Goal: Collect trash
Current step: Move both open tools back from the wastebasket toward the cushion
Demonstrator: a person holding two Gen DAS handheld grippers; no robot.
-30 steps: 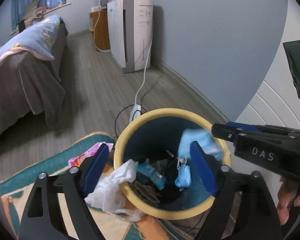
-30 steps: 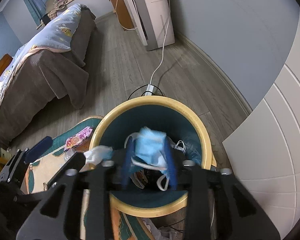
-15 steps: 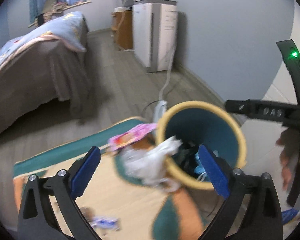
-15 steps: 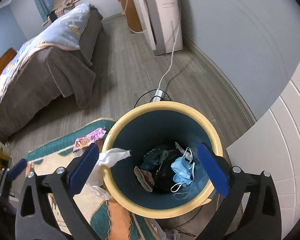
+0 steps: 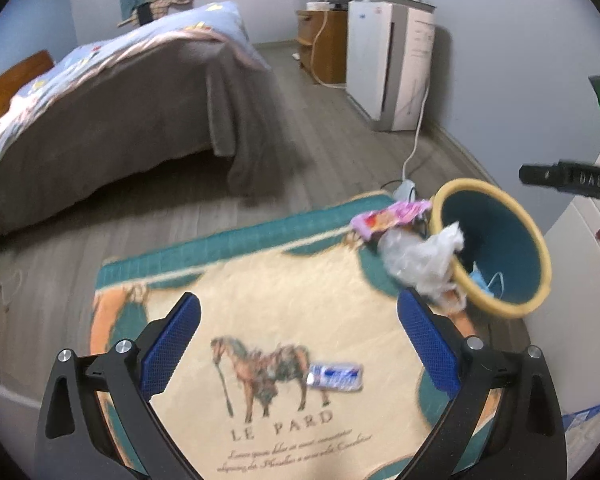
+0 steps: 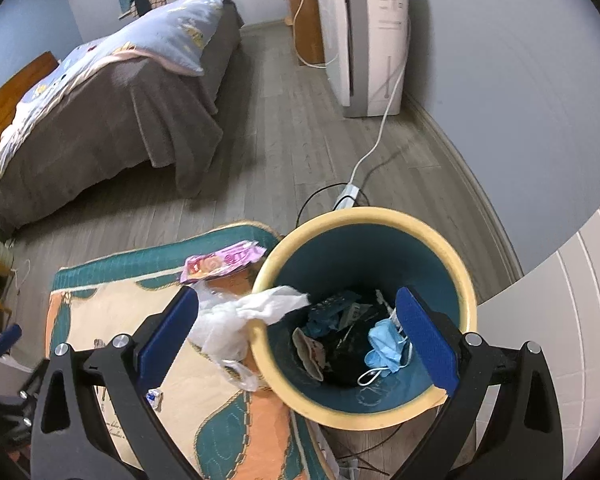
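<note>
My left fingers (image 5: 298, 344) are spread wide and empty over the rug (image 5: 260, 304), with a small wrapper (image 5: 335, 376) lying flat on bare rug between them, well apart from the bin (image 5: 496, 246) at the rug's far right corner. My right fingers (image 6: 296, 338) are spread and empty above the bin (image 6: 364, 216), a blue mask (image 6: 384, 346) lying inside it. A white bag (image 6: 236, 320) drapes over the bin's rim, a pink packet (image 6: 220, 262) lies just beside the bin, and open floor (image 6: 268, 152) runs from the bin to the bed (image 6: 100, 100).

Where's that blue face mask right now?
The blue face mask lies inside the bin, on the right side of the right wrist view, on the dark rubbish beside the right gripper's right pad.
</note>
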